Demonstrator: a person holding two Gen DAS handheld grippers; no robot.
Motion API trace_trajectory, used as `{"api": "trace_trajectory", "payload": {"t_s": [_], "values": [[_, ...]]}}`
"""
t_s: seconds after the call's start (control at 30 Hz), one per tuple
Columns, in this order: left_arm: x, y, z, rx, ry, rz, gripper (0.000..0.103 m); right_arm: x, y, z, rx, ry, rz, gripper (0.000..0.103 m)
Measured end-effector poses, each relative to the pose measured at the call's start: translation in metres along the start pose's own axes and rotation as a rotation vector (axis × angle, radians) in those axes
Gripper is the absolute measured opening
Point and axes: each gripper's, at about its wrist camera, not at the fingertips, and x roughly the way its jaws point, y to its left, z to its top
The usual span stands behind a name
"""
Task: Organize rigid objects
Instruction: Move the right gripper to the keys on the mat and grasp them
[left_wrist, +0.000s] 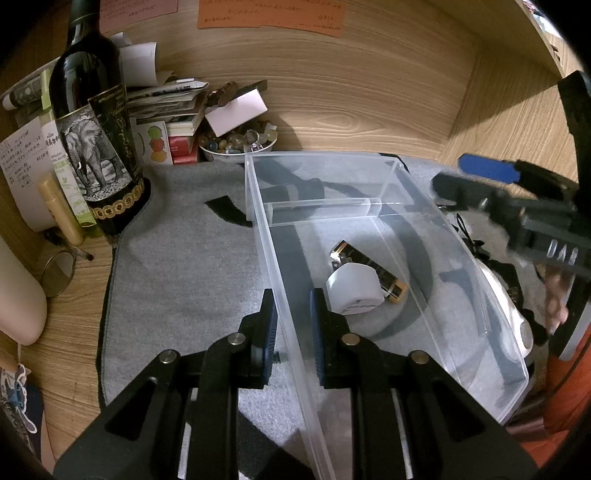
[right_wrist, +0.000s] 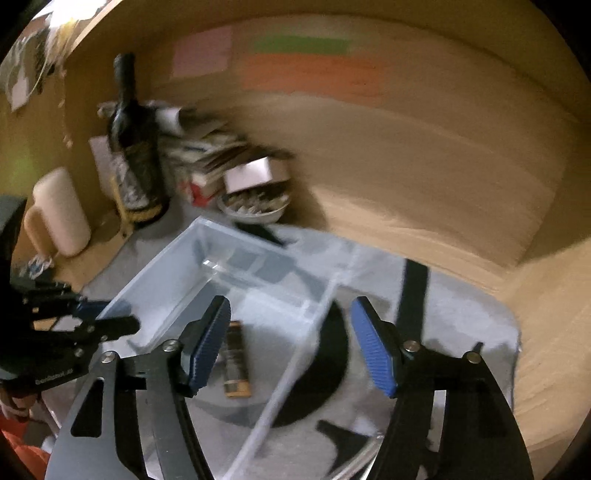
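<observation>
We keep the left gripper (left_wrist: 293, 325) clamped on the near side wall of the clear plastic divided bin (left_wrist: 458, 266), one blue pad outside the wall and one inside. We judge this grip serves to steady the light bin on the grey felt mat (left_wrist: 177, 266), so it does not slide while things are dropped in.

Our right gripper (right_wrist: 291, 343) hangs over the bin with its blue-padded jaws apart and nothing between them. In the left wrist view it sits off the bin's far side, blurred.

The task's things already lie in the large compartment, on its floor. A black and gold cylindrical battery (left_wrist: 373, 271) lies on its side, its gold end toward the near right. A small white rounded plastic piece (left_wrist: 354, 290) rests touching it and partly over it. From the right wrist view only the battery (right_wrist: 236, 363) shows below the jaws; the white piece is hidden there. The two narrower compartments at the far end look empty.

Behind the mat, against the wooden back wall, stand a dark glass wine bottle with an elephant label (left_wrist: 92, 122) and a white bowl of polished stones (left_wrist: 236, 142), well apart from the bin.
</observation>
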Motion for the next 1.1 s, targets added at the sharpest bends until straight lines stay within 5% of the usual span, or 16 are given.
{"api": "trace_trajectory", "payload": {"t_s": [0.23, 0.5, 0.8, 0.9, 1.1], "values": [[0.000, -0.001, 0.000, 0.000, 0.000, 0.000, 0.016, 0.004, -0.049, -0.005, 0.104, 0.024, -0.088, 0.067], [0.001, 0.000, 0.000, 0.000, -0.001, 0.001, 0.016, 0.040, -0.094, -0.024, 0.187, 0.159, -0.113, 0.067], [0.000, 0.001, -0.002, 0.000, -0.001, 0.003, 0.017, 0.077, -0.093, -0.040, 0.163, 0.291, -0.056, 0.068], [0.000, 0.001, -0.002, 0.000, -0.002, 0.003, 0.017, 0.086, -0.089, -0.040, 0.140, 0.311, -0.056, 0.082], [0.000, 0.003, -0.002, -0.005, -0.001, -0.002, 0.016, 0.108, -0.091, -0.041, 0.132, 0.367, -0.065, 0.082]]}}
